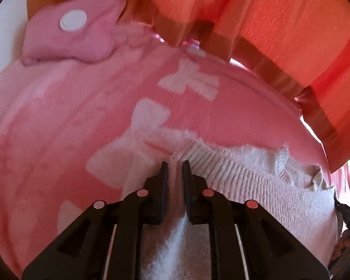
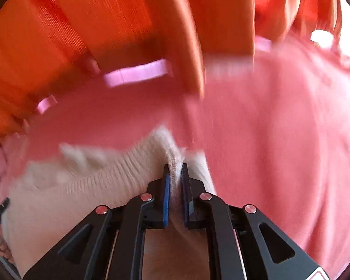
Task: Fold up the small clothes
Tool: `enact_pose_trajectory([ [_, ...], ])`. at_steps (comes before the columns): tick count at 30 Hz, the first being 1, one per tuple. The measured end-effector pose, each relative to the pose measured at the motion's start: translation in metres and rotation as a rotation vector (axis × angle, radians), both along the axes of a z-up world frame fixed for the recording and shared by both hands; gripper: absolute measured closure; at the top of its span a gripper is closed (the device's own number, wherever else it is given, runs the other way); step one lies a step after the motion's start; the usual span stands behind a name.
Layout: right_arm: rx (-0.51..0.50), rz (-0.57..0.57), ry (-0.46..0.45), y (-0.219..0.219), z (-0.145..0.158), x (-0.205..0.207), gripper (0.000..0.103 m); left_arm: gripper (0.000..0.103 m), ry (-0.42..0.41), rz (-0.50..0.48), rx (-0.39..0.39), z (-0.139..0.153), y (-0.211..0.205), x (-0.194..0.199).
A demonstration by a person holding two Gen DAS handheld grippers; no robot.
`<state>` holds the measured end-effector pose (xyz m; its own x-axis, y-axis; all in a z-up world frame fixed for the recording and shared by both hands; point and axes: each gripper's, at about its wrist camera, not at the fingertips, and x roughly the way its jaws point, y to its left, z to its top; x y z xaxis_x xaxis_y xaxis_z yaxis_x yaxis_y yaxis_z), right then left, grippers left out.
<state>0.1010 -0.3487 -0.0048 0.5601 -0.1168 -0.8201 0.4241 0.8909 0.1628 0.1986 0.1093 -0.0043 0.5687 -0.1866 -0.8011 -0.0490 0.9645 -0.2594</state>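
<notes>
A small white ribbed knit garment [image 1: 256,177] lies over a pink blanket with white bow prints [image 1: 70,116]. My left gripper [image 1: 175,164] is shut on one edge of the garment, with fabric pinched between its fingers. In the right wrist view the same white garment [image 2: 86,182] stretches to the left. My right gripper [image 2: 175,166] is shut on a bunched fold of its ribbed edge. Both grippers hold the garment just above the blanket [image 2: 280,140]. The right view is blurred by motion.
A pink pillow with a white round disc [image 1: 72,21] lies at the blanket's far left. Orange curtains [image 1: 280,23] hang behind the bed, and they also show in the right wrist view [image 2: 81,23]. A wooden edge [image 1: 256,56] borders the blanket.
</notes>
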Motion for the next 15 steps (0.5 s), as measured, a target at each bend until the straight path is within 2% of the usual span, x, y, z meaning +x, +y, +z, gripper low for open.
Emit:
enact_pose_trajectory([
  [1,-0.023,-0.001,0.001,0.003,0.011,-0.001,0.092,0.086,-0.008,0.005,0.004,0.004,0.001,-0.002],
  [3,-0.074,-0.021,-0.068,0.018,0.038,-0.014,0.086,0.074,-0.023,0.018,-0.011,0.019,0.003,-0.01],
  [4,-0.089,-0.01,-0.095,0.026,0.049,-0.019,0.085,0.06,-0.029,0.025,-0.022,0.024,0.005,-0.012],
  [5,-0.093,0.033,-0.137,0.041,0.063,-0.027,0.085,0.046,-0.043,0.033,-0.037,0.031,0.008,-0.019],
  [8,-0.031,0.218,-0.172,0.095,0.079,-0.045,0.085,0.028,-0.088,0.024,-0.052,0.052,0.015,-0.053],
  [12,0.056,0.433,-0.1,0.171,0.07,-0.055,0.085,0.018,-0.12,0.047,-0.064,0.063,0.029,-0.098],
  [15,0.002,0.53,-0.049,0.214,0.055,-0.062,0.085,0.016,-0.093,0.087,-0.074,0.051,0.043,-0.12],
])
